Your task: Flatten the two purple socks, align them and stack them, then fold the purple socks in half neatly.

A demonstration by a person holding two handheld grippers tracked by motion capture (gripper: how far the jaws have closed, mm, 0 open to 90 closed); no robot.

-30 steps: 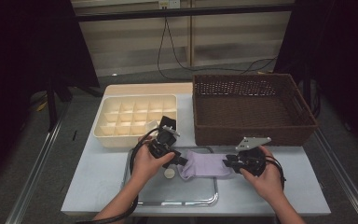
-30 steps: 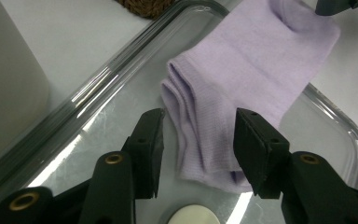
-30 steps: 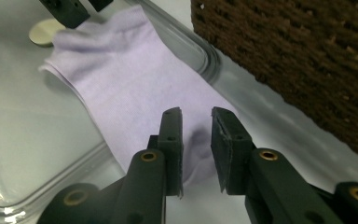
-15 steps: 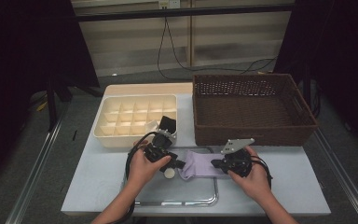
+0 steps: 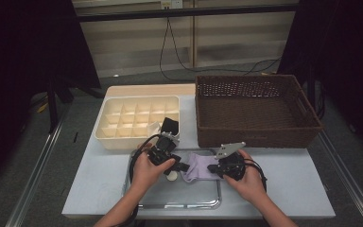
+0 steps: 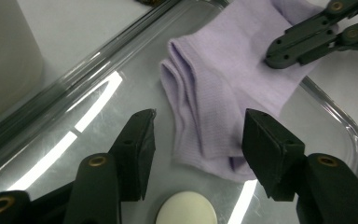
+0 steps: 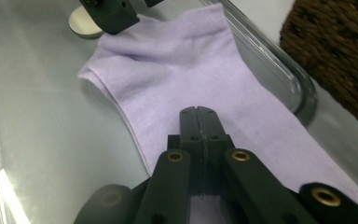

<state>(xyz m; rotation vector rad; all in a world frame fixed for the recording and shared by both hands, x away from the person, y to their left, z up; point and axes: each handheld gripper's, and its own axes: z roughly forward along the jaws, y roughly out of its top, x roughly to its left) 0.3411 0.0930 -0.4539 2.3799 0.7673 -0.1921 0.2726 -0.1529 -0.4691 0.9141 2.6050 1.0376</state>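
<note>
A lilac sock [image 5: 196, 166] [image 6: 223, 93] [image 7: 186, 70] lies flat on a clear tray [image 5: 170, 201], its far end over the tray's rim. My left gripper [image 5: 182, 166] [image 6: 198, 126] is open at the sock's folded end. Its jaws have just been opening, and the sock's edge lies between the tips untouched. My right gripper [image 5: 213, 168] [image 7: 198, 112] is shut, jaws pressed together, tips resting on top of the sock's middle. It also appears at the top right of the left gripper view [image 6: 275, 53]. A small white disc [image 5: 171, 176] [image 6: 185, 210] [image 7: 84, 23] sits on the tray by the left gripper.
A cream compartment box [image 5: 132, 118] stands behind the tray at the left, with a black object [image 5: 170, 125] at its near right corner. A brown wicker basket [image 5: 255, 106] stands at the back right, close to the sock's far end.
My right hand has moved left along the sock toward the left gripper and sunk slightly. The left hand has kept its place.
</note>
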